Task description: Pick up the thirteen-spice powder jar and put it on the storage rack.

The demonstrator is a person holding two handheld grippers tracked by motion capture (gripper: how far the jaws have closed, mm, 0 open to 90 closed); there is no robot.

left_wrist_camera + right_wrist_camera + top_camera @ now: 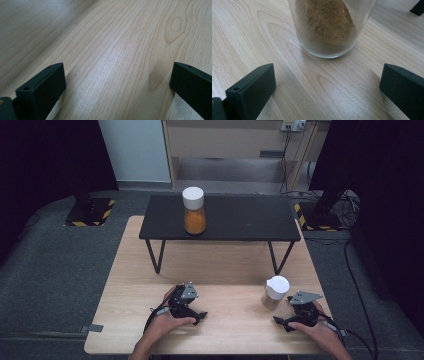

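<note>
A small glass jar (275, 292) with a white lid and brown powder stands on the wooden table (220, 265) near its front right. My right gripper (302, 309) rests just right of and behind it. In the right gripper view the jar (329, 27) stands a little ahead of the open jaws of that gripper (328, 72), not between them. My left gripper (184, 301) lies at the front left, held by a hand. Its jaws (117, 72) are wide open over bare wood. A taller jar (194, 212) of orange powder with a white lid stands on the black low table (240, 217).
The black low table stands on thin legs across the far half of the wooden table, and one leg foot (418, 8) lies beyond the small jar. Yellow-and-black striped stand bases (90, 212) (312, 217) and cables (360, 285) lie on the floor.
</note>
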